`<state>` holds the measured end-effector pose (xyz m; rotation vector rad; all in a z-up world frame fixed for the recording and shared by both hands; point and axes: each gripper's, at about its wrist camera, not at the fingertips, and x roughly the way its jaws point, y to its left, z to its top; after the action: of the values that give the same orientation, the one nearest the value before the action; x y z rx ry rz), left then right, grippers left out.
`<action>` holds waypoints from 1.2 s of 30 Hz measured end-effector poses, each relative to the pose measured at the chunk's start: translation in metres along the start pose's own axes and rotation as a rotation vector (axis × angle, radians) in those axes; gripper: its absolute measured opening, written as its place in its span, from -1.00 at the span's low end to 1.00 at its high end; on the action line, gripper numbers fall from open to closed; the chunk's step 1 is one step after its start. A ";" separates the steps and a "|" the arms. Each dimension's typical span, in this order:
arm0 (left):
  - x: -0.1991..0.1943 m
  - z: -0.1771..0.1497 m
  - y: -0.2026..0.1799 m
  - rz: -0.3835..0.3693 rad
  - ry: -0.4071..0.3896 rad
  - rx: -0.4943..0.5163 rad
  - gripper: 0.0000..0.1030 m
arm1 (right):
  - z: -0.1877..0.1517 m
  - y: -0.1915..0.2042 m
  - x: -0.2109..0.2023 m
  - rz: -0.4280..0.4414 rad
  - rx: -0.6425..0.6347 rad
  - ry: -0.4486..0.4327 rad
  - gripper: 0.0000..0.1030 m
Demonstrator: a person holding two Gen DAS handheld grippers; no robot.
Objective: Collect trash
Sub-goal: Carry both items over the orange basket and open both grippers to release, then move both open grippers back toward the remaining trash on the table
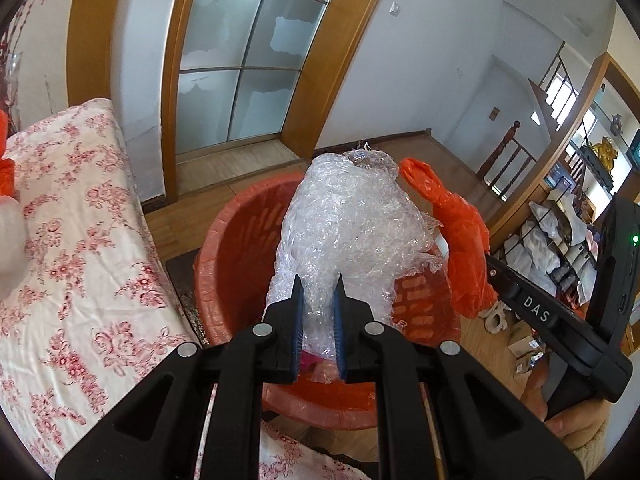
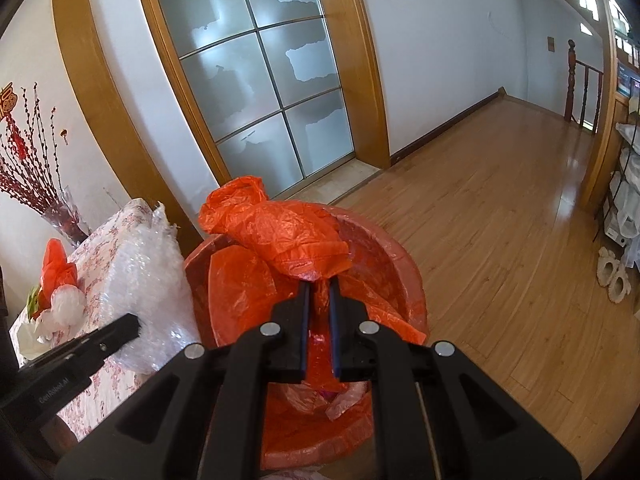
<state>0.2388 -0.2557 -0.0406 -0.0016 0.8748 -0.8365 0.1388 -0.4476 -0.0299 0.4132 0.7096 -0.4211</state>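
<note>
My left gripper point(image 1: 319, 284) is shut on a big wad of clear bubble wrap point(image 1: 352, 220) and holds it over the red trash bin point(image 1: 228, 248). My right gripper point(image 2: 319, 285) is shut on a crumpled orange plastic bag point(image 2: 280, 232) and holds it above the same bin point(image 2: 400, 264), which is lined with an orange bag. In the left wrist view the orange bag point(image 1: 460, 224) hangs to the right of the bubble wrap. In the right wrist view the bubble wrap point(image 2: 156, 272) shows to the left of the bin.
A table with a floral cloth point(image 1: 72, 240) stands left of the bin, with more orange and white trash point(image 2: 56, 288) and a vase of red branches point(image 2: 60, 216) on it. A glass door point(image 2: 260, 80) is behind. Wooden floor point(image 2: 500, 220) lies to the right, shelves point(image 1: 560, 232) at far right.
</note>
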 end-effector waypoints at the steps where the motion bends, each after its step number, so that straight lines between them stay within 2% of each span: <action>1: 0.002 0.000 0.000 -0.001 0.005 0.000 -0.76 | 0.001 0.001 0.001 0.002 0.002 0.002 -0.80; 8: 0.011 -0.004 0.006 0.004 0.039 -0.008 -0.71 | 0.000 -0.005 0.008 0.014 0.036 0.016 -0.54; 11: 0.012 -0.006 0.010 0.014 0.048 -0.015 -0.56 | -0.002 -0.005 0.009 0.006 0.030 0.018 -0.45; 16: 0.007 -0.008 0.016 0.032 0.046 -0.018 -0.23 | -0.006 -0.003 0.008 -0.016 0.014 0.019 -0.43; 19: 0.000 -0.008 0.019 0.047 0.036 -0.015 -0.21 | -0.007 -0.006 0.005 -0.029 0.008 0.016 -0.41; 26: -0.029 -0.011 0.037 0.089 0.001 -0.028 -0.12 | -0.010 0.007 -0.002 -0.049 -0.035 0.005 -0.17; 36: -0.088 -0.021 0.074 0.163 -0.082 -0.067 -0.11 | -0.021 0.071 -0.012 0.026 -0.149 0.004 -0.07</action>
<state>0.2413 -0.1404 -0.0192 -0.0231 0.8140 -0.6505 0.1547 -0.3748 -0.0202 0.2828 0.7340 -0.3407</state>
